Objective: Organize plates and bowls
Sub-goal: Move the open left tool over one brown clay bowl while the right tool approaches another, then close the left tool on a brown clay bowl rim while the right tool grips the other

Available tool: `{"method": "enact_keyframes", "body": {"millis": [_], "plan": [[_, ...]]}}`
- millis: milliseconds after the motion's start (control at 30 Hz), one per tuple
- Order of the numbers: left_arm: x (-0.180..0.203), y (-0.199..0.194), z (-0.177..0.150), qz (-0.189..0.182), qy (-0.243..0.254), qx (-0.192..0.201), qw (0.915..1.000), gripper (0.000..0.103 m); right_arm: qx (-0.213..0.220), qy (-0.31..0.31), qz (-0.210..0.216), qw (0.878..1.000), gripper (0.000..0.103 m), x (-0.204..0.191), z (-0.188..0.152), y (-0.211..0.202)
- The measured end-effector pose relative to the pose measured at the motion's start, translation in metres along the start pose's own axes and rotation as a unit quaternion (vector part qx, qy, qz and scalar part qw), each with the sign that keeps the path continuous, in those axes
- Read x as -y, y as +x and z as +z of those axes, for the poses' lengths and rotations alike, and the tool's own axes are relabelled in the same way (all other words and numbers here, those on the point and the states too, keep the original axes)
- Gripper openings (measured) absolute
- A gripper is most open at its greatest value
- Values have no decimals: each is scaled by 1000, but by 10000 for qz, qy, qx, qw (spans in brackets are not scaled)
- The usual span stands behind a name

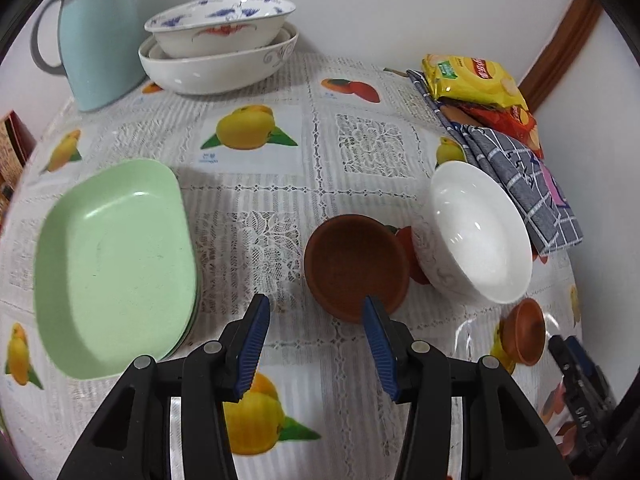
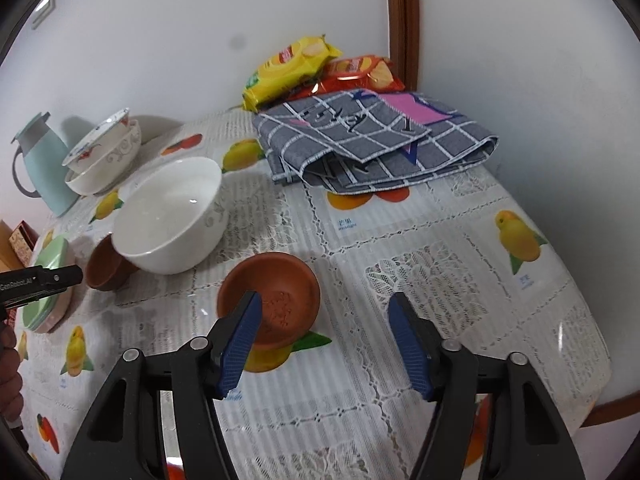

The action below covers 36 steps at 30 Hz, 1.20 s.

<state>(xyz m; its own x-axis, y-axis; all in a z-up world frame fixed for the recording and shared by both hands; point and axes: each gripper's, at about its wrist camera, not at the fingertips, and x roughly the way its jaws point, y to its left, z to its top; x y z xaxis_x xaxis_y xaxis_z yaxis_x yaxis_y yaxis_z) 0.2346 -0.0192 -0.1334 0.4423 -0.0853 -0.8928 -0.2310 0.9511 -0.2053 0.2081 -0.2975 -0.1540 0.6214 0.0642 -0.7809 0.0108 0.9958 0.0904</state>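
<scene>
My left gripper (image 1: 315,301) hangs open over the tablecloth. Its right fingertip overlaps the near rim of a small brown bowl (image 1: 356,268), and nothing is gripped. A stack of green plates (image 1: 112,264) lies to its left and a white bowl (image 1: 480,232) to its right. My right gripper (image 2: 324,300) is open above a second small brown bowl (image 2: 280,280). Its left finger covers that bowl's left rim, and the pads do not press on it. The white bowl (image 2: 172,216) and the first brown bowl (image 2: 104,268) sit further left.
Two nested patterned bowls (image 1: 216,52) and a pale blue jug (image 1: 100,40) stand at the back by the wall. Snack bags (image 1: 472,80) and a folded grey checked cloth (image 2: 372,148) fill the far right corner. The table edge (image 2: 592,380) drops off at the right.
</scene>
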Motion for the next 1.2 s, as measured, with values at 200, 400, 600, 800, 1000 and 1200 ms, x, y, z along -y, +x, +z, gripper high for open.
{"method": "enact_keyframes", "body": {"millis": [200, 400, 600, 800, 1000, 1200], "plan": [[-1, 13, 9, -96, -5, 31, 9999, 46, -121, 100, -48, 9999, 54, 2, 2, 18], [-5, 26, 13, -201, -2, -84, 9998, 46, -217, 144, -31, 9997, 52, -1, 3, 33], [0, 32, 16, -191, 138, -67, 9997, 46, -438, 266, -42, 9987, 47, -2, 1, 49], [4, 42, 23, -165, 243, -76, 9995, 46, -507, 212, -51, 9985, 47, -3, 1, 53], [8, 48, 25, -159, 351, 22, 9993, 45, -537, 243, 0, 9983, 47, 0, 5, 57], [15, 52, 27, -89, 617, 92, 9980, 32, -312, 185, -57, 9993, 44, -4, 3, 56]]}}
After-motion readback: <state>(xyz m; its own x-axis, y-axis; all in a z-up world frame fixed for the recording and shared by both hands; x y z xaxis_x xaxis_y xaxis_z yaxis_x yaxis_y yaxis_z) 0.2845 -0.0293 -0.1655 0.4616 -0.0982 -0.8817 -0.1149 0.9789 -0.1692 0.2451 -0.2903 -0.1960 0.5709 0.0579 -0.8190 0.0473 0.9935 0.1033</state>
